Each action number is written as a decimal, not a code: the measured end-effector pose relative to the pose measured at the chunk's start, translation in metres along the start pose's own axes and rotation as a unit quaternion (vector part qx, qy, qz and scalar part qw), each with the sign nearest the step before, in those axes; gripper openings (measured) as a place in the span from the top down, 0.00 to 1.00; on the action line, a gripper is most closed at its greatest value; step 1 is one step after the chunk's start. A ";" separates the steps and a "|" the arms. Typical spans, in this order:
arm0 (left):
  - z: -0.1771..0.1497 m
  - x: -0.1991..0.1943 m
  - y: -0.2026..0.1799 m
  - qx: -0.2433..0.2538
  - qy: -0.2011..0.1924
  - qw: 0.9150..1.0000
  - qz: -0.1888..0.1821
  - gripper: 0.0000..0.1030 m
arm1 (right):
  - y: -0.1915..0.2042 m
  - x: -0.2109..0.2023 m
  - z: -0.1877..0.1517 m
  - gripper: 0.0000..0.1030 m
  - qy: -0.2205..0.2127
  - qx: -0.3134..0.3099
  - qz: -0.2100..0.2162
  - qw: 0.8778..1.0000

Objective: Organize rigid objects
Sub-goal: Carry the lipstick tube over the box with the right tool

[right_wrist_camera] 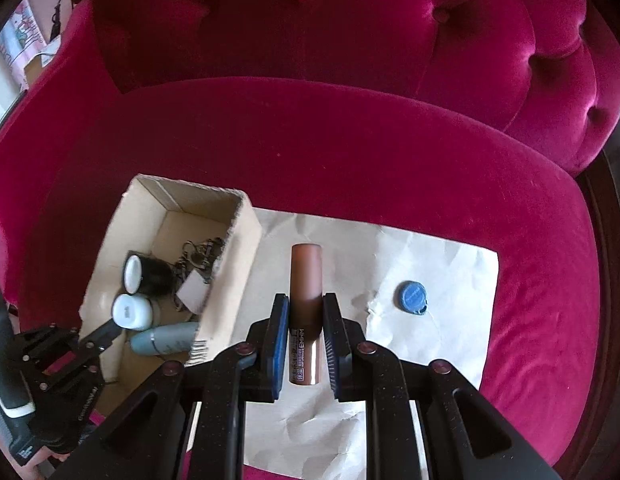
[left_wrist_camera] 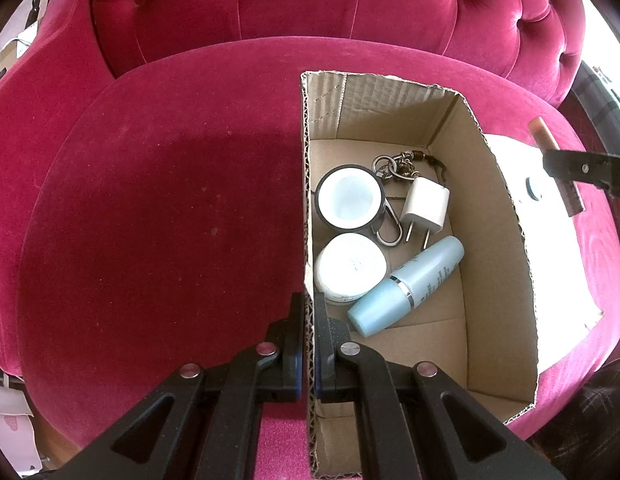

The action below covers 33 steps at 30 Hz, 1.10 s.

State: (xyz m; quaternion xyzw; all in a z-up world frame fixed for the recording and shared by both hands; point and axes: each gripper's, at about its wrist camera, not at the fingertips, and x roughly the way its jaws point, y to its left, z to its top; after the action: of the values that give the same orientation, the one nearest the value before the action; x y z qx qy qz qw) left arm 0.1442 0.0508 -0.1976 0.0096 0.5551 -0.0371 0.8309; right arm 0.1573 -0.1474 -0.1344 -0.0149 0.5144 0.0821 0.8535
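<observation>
Crimson velvet armchair (left_wrist_camera: 158, 208), tufted back, wide seat cushion carrying everything. Cardboard box (left_wrist_camera: 493, 248) open-topped on the seat, its left wall clamped between the closed jaws of the left hand-held gripper (left_wrist_camera: 308, 308), pads pressed on either face of the corrugated edge. Inside the box: roll of black-rimmed tape with a white core (left_wrist_camera: 348, 197) against the left wall, white round jar (left_wrist_camera: 351, 268) just below it, pale blue bottle with a silver band (left_wrist_camera: 405, 286) lying tilted beside the jar, white plug adapter (left_wrist_camera: 424, 204) with prongs toward the bottle, metal key rings and chain (left_wrist_camera: 401, 164) at the far end, partly under the tape and the adapter. Crumpled sheet of pale paper (right_wrist_camera: 429, 360) spread on the cushion just right of the box, touching its outer wall. Right hand-held gripper (right_wrist_camera: 306, 312) shut on a brown cosmetic tube (right_wrist_camera: 306, 276), blue pads squeezing its lower half, tube pointing forward along the fingers, printed label and barcode at the near end, held clear above the paper; seen from the left wrist view as a brown stick at the right edge beyond the box wall. Small blue round cap (right_wrist_camera: 410, 297) lying flat on the paper, to the right of the tube and well apart from the box. Dark plaid sleeve or trouser fabric (left_wrist_camera: 589, 420) at the lower right of the left wrist view.
</observation>
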 end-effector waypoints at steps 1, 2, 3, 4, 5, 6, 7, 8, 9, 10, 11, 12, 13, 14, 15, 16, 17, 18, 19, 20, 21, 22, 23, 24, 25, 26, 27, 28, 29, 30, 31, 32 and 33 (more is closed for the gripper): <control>0.000 0.000 0.000 0.000 0.000 1.000 0.000 0.97 | 0.002 -0.002 0.001 0.84 -0.001 -0.002 0.001 1.000; 0.000 0.000 0.000 0.000 0.000 1.000 0.000 0.97 | 0.002 -0.002 0.005 0.84 -0.002 -0.004 0.001 1.000; 0.000 0.000 0.000 0.000 0.000 1.000 0.000 0.97 | 0.004 -0.004 0.006 0.84 -0.003 -0.006 0.002 1.000; 0.000 0.000 0.000 0.000 0.000 1.000 0.000 0.97 | 0.006 -0.006 0.007 0.84 -0.004 -0.008 0.003 1.000; 0.000 0.000 0.000 0.000 0.000 1.000 0.000 0.97 | 0.008 -0.008 0.010 0.84 -0.005 -0.010 0.003 1.000; 0.000 0.000 0.000 0.000 0.000 1.000 0.000 0.97 | 0.009 -0.009 0.011 0.84 -0.006 -0.012 0.003 1.000; 0.000 0.000 0.000 0.000 0.000 1.000 0.000 0.97 | 0.011 -0.012 0.012 0.84 -0.007 -0.014 0.005 1.000; 0.000 0.000 0.000 0.000 0.000 1.000 0.000 0.97 | 0.013 -0.012 0.013 0.84 -0.008 -0.016 0.006 1.000; 0.000 0.000 0.000 0.000 0.000 1.000 0.000 0.97 | 0.015 -0.015 0.014 0.84 -0.009 -0.019 0.007 1.000; 0.000 0.000 0.000 0.000 0.000 1.000 0.000 0.97 | 0.017 -0.017 0.015 0.84 -0.009 -0.020 0.009 1.000; 0.000 0.000 0.000 0.000 0.000 1.000 0.000 0.97 | 0.019 -0.013 0.016 0.84 -0.008 -0.022 0.010 1.000; 0.000 0.000 0.000 0.000 0.000 1.000 0.000 0.97 | 0.021 -0.014 0.017 0.84 -0.009 -0.024 0.010 1.000; 0.000 0.000 0.000 0.000 0.000 1.000 0.000 0.97 | 0.024 -0.015 0.019 0.84 -0.009 -0.027 0.012 1.000; 0.000 0.000 0.000 0.000 0.000 1.000 0.000 0.97 | 0.026 -0.017 0.020 0.84 -0.009 -0.029 0.015 0.999; 0.000 0.000 0.000 0.000 0.000 1.000 0.000 0.97 | 0.027 -0.016 0.021 0.84 -0.008 -0.030 0.016 0.999; 0.001 0.000 0.000 0.000 0.000 1.000 0.000 0.97 | 0.030 -0.017 0.022 0.84 -0.008 -0.033 0.017 0.999; 0.001 0.000 0.000 0.000 0.000 1.000 0.000 0.97 | 0.033 -0.018 0.023 0.84 -0.008 -0.035 0.018 0.999; 0.001 0.000 0.000 0.000 0.000 1.000 0.000 0.97 | 0.036 -0.019 0.025 0.84 -0.007 -0.037 0.020 0.999; 0.001 0.000 0.000 0.000 0.000 1.000 0.000 0.97 | 0.039 -0.019 0.026 0.84 -0.006 -0.040 0.022 0.999; 0.001 0.000 0.000 0.000 0.000 1.000 0.000 0.97 | 0.041 -0.019 0.027 0.84 -0.005 -0.042 0.024 0.999; 0.000 0.001 0.000 0.000 0.000 1.000 0.000 0.97 | 0.044 -0.019 0.028 0.84 -0.003 -0.045 0.026 0.999; 0.000 0.000 0.000 -0.001 0.000 1.000 0.000 0.97 | 0.046 -0.020 0.029 0.84 -0.002 -0.047 0.029 0.998; 0.000 0.000 0.000 0.000 0.000 1.000 0.000 0.97 | 0.049 -0.020 0.031 0.84 -0.001 -0.049 0.031 0.998; 0.000 0.001 0.000 0.000 0.000 1.000 0.000 0.97 | 0.051 -0.020 0.032 0.84 -0.001 -0.051 0.032 0.998; 0.000 0.000 0.000 -0.001 0.000 1.000 0.000 0.97 | 0.054 -0.020 0.033 0.84 0.000 -0.052 0.035 0.998; 0.000 0.000 0.000 -0.001 0.000 1.000 0.000 0.97 | 0.056 -0.021 0.034 0.84 0.000 -0.052 0.037 0.998; 0.000 0.001 -0.001 0.000 0.000 1.000 0.000 0.97 | 0.058 -0.021 0.035 0.84 0.001 -0.053 0.039 0.998; 0.000 0.000 -0.001 -0.001 0.000 1.000 0.000 0.97 | 0.061 -0.021 0.036 0.84 0.002 -0.054 0.042 0.998; 0.001 0.000 -0.001 -0.001 0.000 1.000 0.000 0.97 | 0.064 -0.019 0.036 0.84 0.003 -0.055 0.045 0.997; 0.001 0.000 -0.001 -0.001 0.000 1.000 0.000 0.97 | 0.066 -0.019 0.037 0.84 0.005 -0.056 0.049 0.997; 0.001 0.000 -0.001 0.000 0.000 1.000 0.000 0.97 | 0.069 -0.019 0.037 0.84 0.006 -0.057 0.052 0.997; 0.001 0.000 -0.001 0.000 0.000 1.000 0.000 0.97 | 0.072 -0.019 0.038 0.84 0.007 -0.058 0.055 0.997; 0.001 0.001 -0.001 0.000 0.000 1.000 0.001 0.97 | 0.074 -0.019 0.039 0.84 0.008 -0.060 0.059 0.996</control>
State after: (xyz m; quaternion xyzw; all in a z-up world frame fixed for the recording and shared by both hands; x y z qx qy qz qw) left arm 0.1449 0.0493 -0.1977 0.0095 0.5552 -0.0364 0.8308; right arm 0.1710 -0.0725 -0.0955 -0.0362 0.5150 0.1623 0.8409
